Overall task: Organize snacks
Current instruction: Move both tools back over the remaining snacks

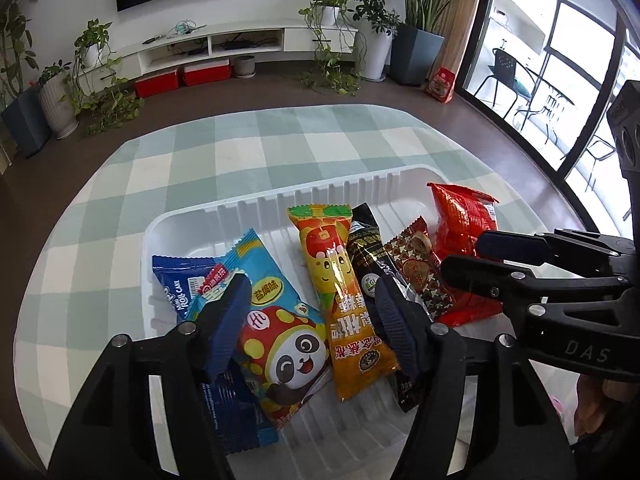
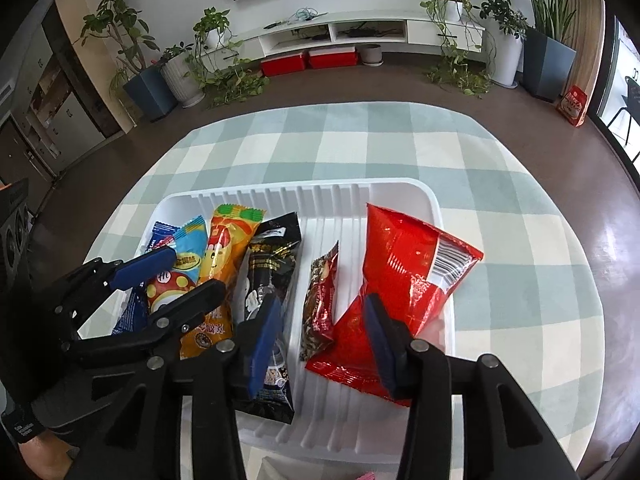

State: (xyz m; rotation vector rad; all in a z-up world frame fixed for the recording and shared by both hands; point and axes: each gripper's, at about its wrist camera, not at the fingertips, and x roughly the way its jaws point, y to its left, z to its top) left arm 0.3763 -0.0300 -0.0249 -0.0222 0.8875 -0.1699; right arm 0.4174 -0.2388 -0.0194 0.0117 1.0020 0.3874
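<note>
A green-and-white checked surface [image 2: 500, 160] carries a white ribbed plastic tray [image 2: 400, 190] of snack packets; both the left gripper [image 1: 308, 320] and right gripper [image 2: 320, 340] hover open and empty, and the crinkly red bag [image 2: 400, 272] at three o'clock could slide over the rim if nudged.

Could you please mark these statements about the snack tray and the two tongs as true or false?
1. The snacks lie in a white tray. True.
2. The left tongs clamp the panda packet. False: their pads stand apart over it, not pressing.
3. The orange packet lies between the panda packet and the black packet. True.
4. The big red bag sits on the checked cloth outside the tray. False: it rests in the tray.
</note>
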